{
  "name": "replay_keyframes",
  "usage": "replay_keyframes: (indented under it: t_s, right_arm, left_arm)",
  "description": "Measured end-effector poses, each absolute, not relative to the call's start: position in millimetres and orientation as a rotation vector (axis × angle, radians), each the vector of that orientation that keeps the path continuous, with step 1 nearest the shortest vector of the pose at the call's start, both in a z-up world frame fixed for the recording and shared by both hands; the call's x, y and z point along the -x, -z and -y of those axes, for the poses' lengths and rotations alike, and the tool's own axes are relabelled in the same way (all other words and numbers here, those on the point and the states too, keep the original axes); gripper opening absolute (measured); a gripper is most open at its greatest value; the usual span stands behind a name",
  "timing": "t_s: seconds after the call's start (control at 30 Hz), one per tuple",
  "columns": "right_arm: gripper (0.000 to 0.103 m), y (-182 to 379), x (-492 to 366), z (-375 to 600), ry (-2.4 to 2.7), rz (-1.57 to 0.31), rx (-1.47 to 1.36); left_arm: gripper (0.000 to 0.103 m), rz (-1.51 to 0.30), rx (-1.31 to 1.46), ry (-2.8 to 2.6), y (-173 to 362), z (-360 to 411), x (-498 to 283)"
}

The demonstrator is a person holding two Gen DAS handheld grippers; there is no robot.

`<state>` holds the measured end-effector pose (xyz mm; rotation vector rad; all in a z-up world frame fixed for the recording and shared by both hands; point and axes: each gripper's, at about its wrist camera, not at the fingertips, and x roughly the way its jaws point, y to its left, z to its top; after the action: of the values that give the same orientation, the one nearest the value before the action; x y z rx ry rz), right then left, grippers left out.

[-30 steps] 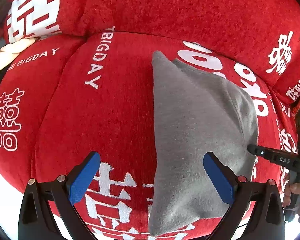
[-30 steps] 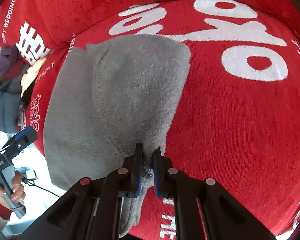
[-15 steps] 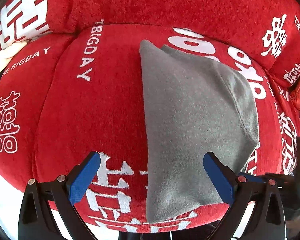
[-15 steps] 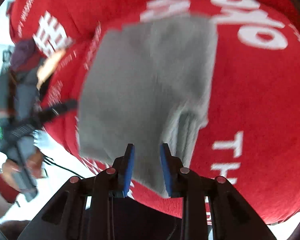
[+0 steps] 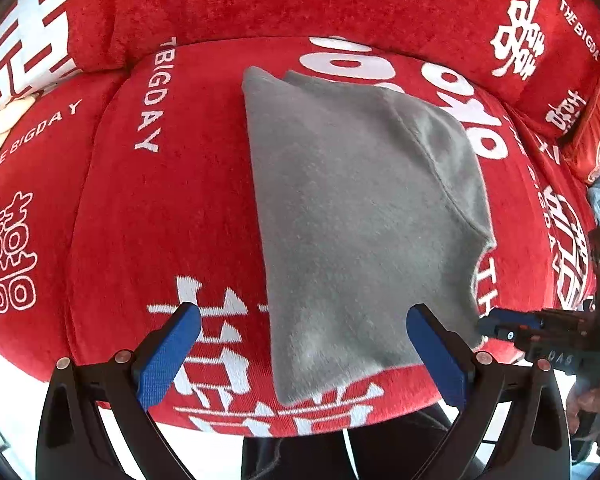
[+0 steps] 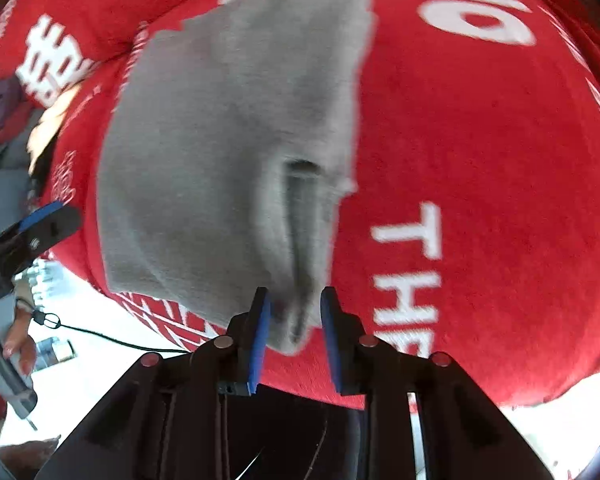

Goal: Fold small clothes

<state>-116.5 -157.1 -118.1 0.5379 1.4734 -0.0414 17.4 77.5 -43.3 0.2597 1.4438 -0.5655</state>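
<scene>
The left gripper hovers with jaws spread wide over the near edge of the red cushion, holding nothing. The right gripper is parted narrowly around a fold of the grey knit garment, no longer pinching it. The garment lies folded mid-cushion, reaching that near edge. White lettering reads "BIGDAY"; only the right view shows "THE".

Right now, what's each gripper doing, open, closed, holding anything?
Left gripper: wide open, holding nothing.
Right gripper: partly open around the gray garment's corner, not clamped on it.
</scene>
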Motion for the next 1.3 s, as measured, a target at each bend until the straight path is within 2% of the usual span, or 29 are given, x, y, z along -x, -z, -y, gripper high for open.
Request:
replay_keyframes:
  t_s: [0.07,0.1,0.23,0.33,0.4,0.43,0.47,0.73,0.77,1.3]
  right_arm:
    - [0.042,111.3,120.5,162.0,0.065,-1.471,-0.57]
    - [0.045,107.8,120.9,160.9,0.074,-1.47,-0.569]
    - [0.049,92.3,117.0,154.7,0.081,-1.462,-0.555]
    - [0.056,82.9,110.4,146.2,0.09,-1.461,-0.554]
    - [0.067,72.0,108.5,142.5,0.089,-1.452,-0.559]
    - [0.08,65.6,107.7,141.6,0.086,-1.443,-0.56]
    - [0.085,57.7,106.0,139.3,0.089,-1.43,-0.553]
    - [0.095,11.9,96.7,134.5,0.13,-1.346,-0.516]
    - [0.102,7.0,95.4,133.7,0.146,-1.347,-0.499]
    - [0.103,-22.5,87.5,123.2,0.21,-1.39,-0.4]
  left_arm:
    - [0.103,-1.447,-0.291,0.566,37.6,-76.1,-12.2]
    - [0.103,-1.448,-0.299,0.565,36.1,-76.1,-10.5]
    - [0.103,-1.469,-0.339,0.562,27.1,-75.9,0.4]
    - [0.103,-1.487,-0.333,0.559,17.3,-78.0,5.0]
    - [0.103,-1.48,-0.335,0.556,9.0,-79.1,5.7]
    - [0.103,-1.473,-0.339,0.552,3.7,-79.1,5.5]
    - [0.103,-1.469,-0.343,0.545,-3.1,-79.1,5.0]
    - [0.103,-1.456,-0.302,0.465,-33.9,-82.0,-8.4]
    - [0.103,-1.458,-0.299,0.456,-36.4,-81.7,-9.0]
    - [0.103,-1.469,-0.279,0.398,-60.0,-85.5,-14.3]
